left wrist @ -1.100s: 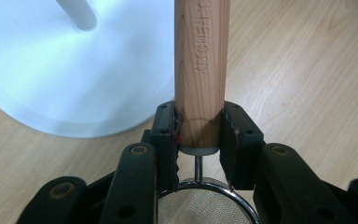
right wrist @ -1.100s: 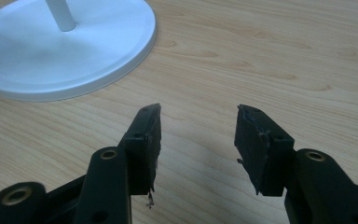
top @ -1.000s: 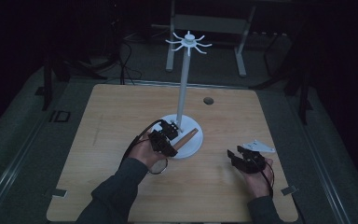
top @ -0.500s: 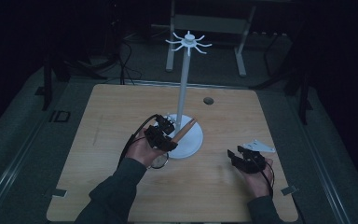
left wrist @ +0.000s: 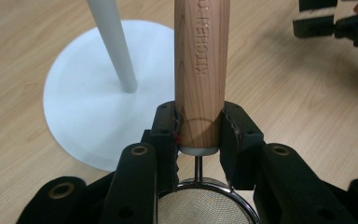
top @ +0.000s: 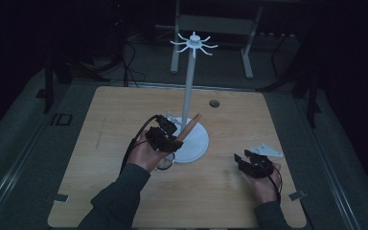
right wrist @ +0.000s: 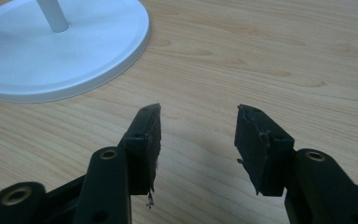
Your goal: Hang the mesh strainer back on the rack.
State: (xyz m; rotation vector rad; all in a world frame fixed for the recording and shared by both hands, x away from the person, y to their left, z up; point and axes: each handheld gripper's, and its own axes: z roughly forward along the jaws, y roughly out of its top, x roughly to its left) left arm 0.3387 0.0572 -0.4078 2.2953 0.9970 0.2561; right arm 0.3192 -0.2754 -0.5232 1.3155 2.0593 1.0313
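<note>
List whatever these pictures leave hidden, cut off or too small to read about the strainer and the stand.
- Strainer mesh bowl: left gripper view, cut by the bottom edge and flanked by the left gripper.
- Wooden handle: its far end and the rest of its engraved lettering run off the top edge.
- Stand's hooks: high view, too small and dim to count.
- Dark spot on the table: high view, too small to identify.

High view dim and grainy, wooden table [top: 124, 124] lit from above, surroundings nearly black, gripper views bright and even, soft shadow under right gripper [right wrist: 198, 126], strainer mesh [left wrist: 198, 205] at frame bottom perhaps slightly out of focus
</note>
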